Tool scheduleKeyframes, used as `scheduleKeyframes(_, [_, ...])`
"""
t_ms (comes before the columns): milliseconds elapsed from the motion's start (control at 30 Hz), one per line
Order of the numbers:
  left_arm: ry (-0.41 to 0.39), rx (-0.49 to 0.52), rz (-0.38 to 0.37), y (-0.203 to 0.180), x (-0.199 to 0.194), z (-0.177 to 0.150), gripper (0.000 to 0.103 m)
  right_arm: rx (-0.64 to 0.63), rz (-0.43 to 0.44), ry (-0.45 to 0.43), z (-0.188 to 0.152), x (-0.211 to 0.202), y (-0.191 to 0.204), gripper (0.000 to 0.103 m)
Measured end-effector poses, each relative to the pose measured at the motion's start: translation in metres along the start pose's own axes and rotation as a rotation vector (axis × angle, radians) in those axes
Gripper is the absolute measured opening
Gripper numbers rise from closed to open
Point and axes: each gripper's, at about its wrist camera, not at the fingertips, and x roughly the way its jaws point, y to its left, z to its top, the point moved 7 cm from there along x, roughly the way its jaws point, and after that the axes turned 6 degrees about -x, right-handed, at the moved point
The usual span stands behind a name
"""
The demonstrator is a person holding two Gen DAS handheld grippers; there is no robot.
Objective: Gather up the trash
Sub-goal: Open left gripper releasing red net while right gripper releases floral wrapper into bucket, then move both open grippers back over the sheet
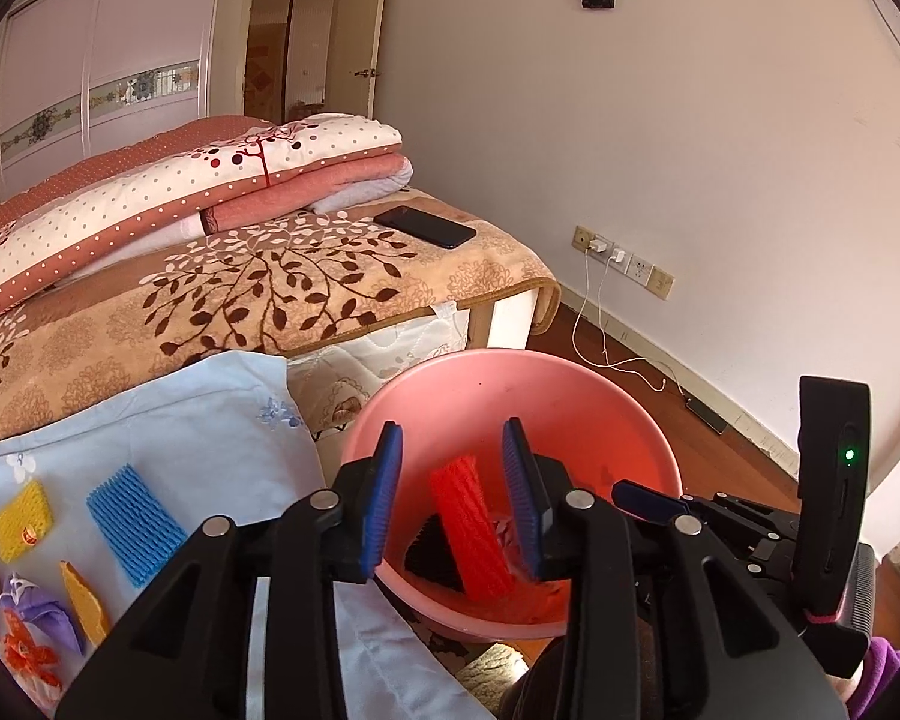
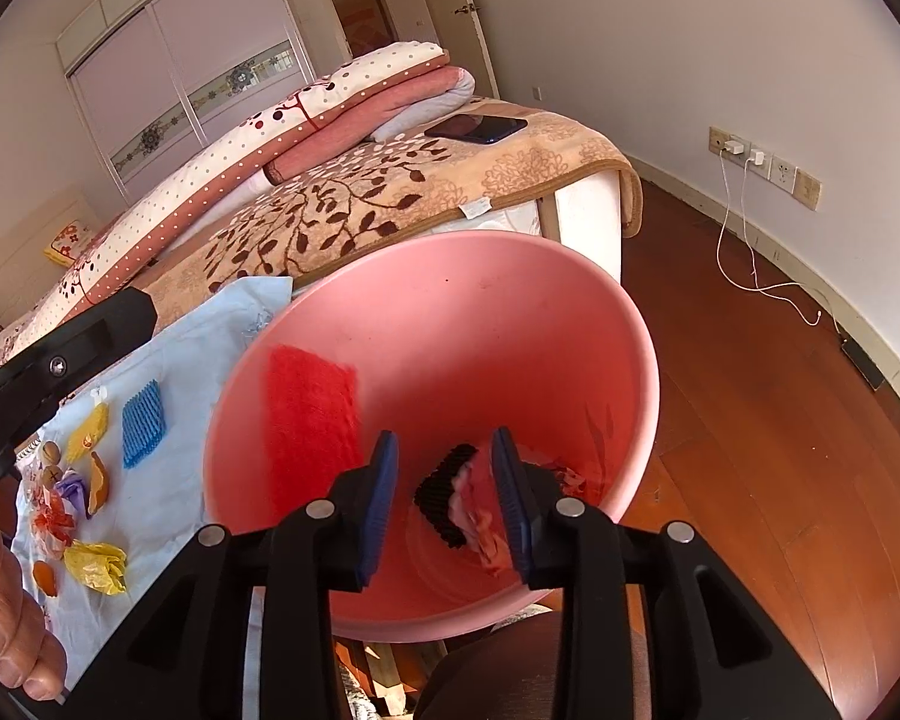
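A pink bin (image 1: 600, 396) stands beside the bed; it also shows in the right wrist view (image 2: 450, 300). A red foam net (image 1: 471, 534) is in mid-air inside the bin, below my open left gripper (image 1: 453, 498); the right wrist view shows it (image 2: 309, 414) against the bin's left wall. My right gripper (image 2: 447, 492) is open over the bin, above black foam (image 2: 444, 498) and pink scraps at the bottom. On the light blue cloth (image 1: 210, 450) lie a blue foam net (image 1: 133, 531), a yellow foam net (image 1: 23, 519), orange peel (image 1: 84, 600) and wrappers (image 2: 96, 564).
The bed with a leaf-pattern blanket (image 1: 258, 288), folded quilts (image 1: 180, 192) and a dark phone (image 1: 425, 226) is behind the bin. Charger cables (image 1: 600, 324) trail over the wooden floor by the wall. A hand (image 2: 6, 618) shows at the right view's left edge.
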Motion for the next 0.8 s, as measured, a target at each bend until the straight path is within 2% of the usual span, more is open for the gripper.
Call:
scheduleKeyframes(100, [-0.003, -0.005, 0.003, 0.002, -0.002, 0.001, 0.035, 0.003, -0.007, -0.01, 0.001, -0.003, -0.001, 0.045])
scheduleKeyframes(433, [-0.016, -0.023, 0.042, 0.015, -0.021, -0.006, 0.035, -0.024, 0.034, -0.063, 0.005, -0.025, 0.017, 0.045])
scheduleKeyframes(800, [-0.056, -0.062, 0.104, 0.05, -0.07, -0.021, 0.035, -0.115, 0.132, -0.09, -0.006, -0.045, 0.085, 0.048])
